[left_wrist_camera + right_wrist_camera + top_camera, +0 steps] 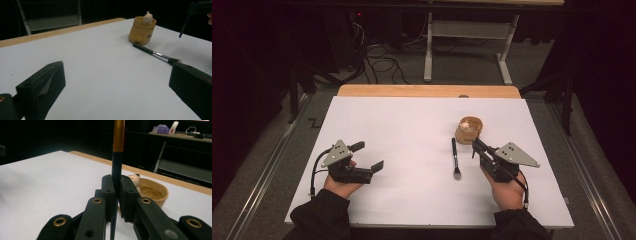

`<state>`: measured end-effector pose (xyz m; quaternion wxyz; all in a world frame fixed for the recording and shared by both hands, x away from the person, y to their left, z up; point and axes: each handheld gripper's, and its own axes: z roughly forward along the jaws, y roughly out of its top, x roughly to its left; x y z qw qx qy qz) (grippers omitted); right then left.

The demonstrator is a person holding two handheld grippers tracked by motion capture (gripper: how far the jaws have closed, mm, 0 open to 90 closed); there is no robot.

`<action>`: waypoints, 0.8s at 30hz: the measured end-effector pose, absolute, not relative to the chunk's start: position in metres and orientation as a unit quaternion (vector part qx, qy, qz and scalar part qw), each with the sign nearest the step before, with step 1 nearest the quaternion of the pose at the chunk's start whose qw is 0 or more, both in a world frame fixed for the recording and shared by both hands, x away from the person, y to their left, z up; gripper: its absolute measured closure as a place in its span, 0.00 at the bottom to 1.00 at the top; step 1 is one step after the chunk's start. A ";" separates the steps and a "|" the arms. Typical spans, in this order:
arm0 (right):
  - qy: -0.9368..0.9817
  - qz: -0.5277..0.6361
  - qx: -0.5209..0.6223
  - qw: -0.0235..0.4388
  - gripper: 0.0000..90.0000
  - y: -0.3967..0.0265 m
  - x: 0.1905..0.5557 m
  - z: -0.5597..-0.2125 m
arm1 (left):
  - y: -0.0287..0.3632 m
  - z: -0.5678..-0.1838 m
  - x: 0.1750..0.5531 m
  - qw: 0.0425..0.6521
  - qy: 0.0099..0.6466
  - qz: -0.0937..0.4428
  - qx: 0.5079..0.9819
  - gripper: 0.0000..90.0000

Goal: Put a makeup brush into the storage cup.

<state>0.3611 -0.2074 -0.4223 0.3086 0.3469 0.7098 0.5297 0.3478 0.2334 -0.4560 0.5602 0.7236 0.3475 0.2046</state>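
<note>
A: What have you got nearest you?

B: My left gripper [371, 155] sits low on the white table [412, 130], near its front left, jaws spread wide and holding nothing. My left hand [341, 186] is wrapped around its base.

A: And the other side?

B: My right gripper [475, 146] is clenched on a thin stick. In the right gripper view that pencil-like stick [117, 157] stands upright between the jaws, dark where they pinch it and orange-gold higher up. I cannot tell what kind of tool it is.

A: What lies on the table between them?

B: A makeup brush [455, 158], flat on the white surface, bristles toward me and black handle pointing away. It lies just left of my right gripper, apart from it.

A: Beyond that?

B: A small tan wooden cup [469, 131] with a little pale animal figure [148, 17] perched at its rim. The brush handle's far end lies just beside the cup's base. My right gripper's tips are close to the cup.
</note>
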 end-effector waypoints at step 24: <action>0.685 0.526 0.398 0.311 0.94 -0.211 0.403 -0.394 | 0.229 -0.457 0.347 0.565 0.339 0.198 0.725 0.00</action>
